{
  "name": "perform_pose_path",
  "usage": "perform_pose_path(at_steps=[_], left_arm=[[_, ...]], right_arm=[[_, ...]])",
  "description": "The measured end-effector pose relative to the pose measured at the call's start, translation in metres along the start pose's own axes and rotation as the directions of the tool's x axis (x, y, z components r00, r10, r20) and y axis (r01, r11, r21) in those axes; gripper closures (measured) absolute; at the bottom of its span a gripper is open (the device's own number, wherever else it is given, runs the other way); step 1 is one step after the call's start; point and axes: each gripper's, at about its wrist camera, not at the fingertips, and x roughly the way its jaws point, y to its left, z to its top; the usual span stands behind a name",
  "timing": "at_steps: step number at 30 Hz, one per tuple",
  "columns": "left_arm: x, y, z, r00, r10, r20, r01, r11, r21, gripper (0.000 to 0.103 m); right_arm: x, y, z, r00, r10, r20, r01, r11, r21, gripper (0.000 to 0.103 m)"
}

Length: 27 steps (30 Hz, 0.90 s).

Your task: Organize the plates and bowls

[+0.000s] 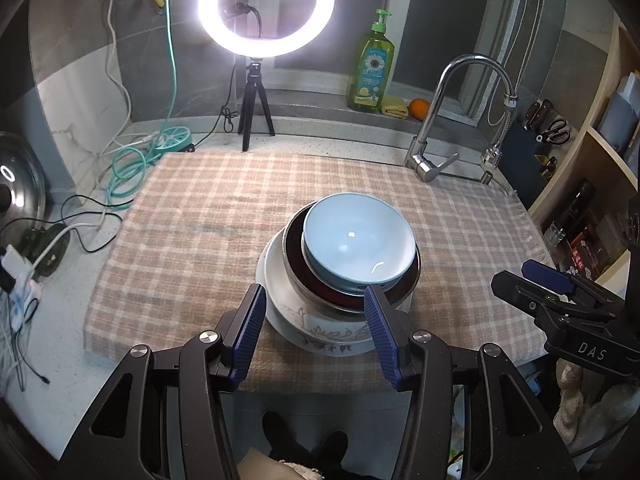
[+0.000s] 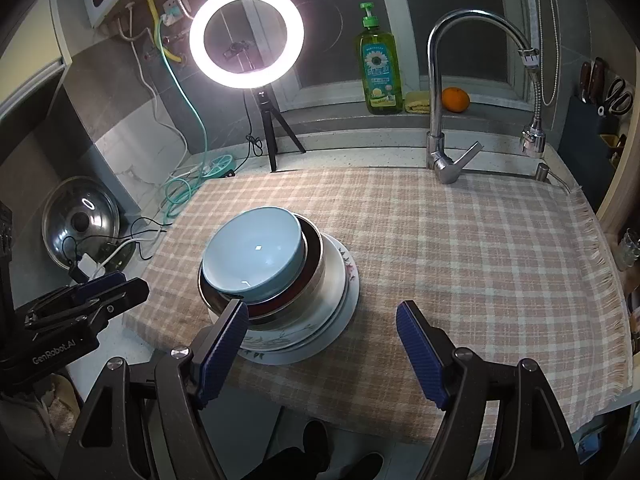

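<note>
On the checked cloth (image 1: 192, 240) stands one stack. A light blue bowl (image 1: 358, 240) sits tilted inside a steel bowl (image 1: 316, 300) with a dark red inside, and that rests on a white floral plate (image 1: 320, 332). My left gripper (image 1: 314, 294) hovers open at the stack's near edge, with the plate's rim showing between its blue pads and neither pad pressing on it. My right gripper (image 2: 322, 307) is open just right of the same stack, near the blue bowl (image 2: 252, 252), steel bowl (image 2: 320, 288) and plate (image 2: 296, 344). Each gripper shows in the other's view: right gripper (image 1: 532, 280), left gripper (image 2: 108, 288).
A ring light on a tripod (image 1: 256, 112) stands at the back, with a green soap bottle (image 1: 370, 72), an orange (image 1: 419, 109) and a faucet (image 1: 432, 148) to its right. Cables and a pot lid (image 2: 80, 236) lie left of the cloth. Shelves and a knife holder (image 1: 540, 136) fill the right.
</note>
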Motion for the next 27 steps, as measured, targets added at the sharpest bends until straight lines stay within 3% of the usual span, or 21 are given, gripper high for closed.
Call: perform_pose_path(at_steps=[27], left_arm=[[0.0030,0.0084,-0.0023,1.000,0.000,-0.023,0.000,1.000,-0.024,0.052]], right_arm=[[0.0071,-0.0021,-0.0047,1.000,-0.010,-0.023,0.011,1.000,0.004,0.030]])
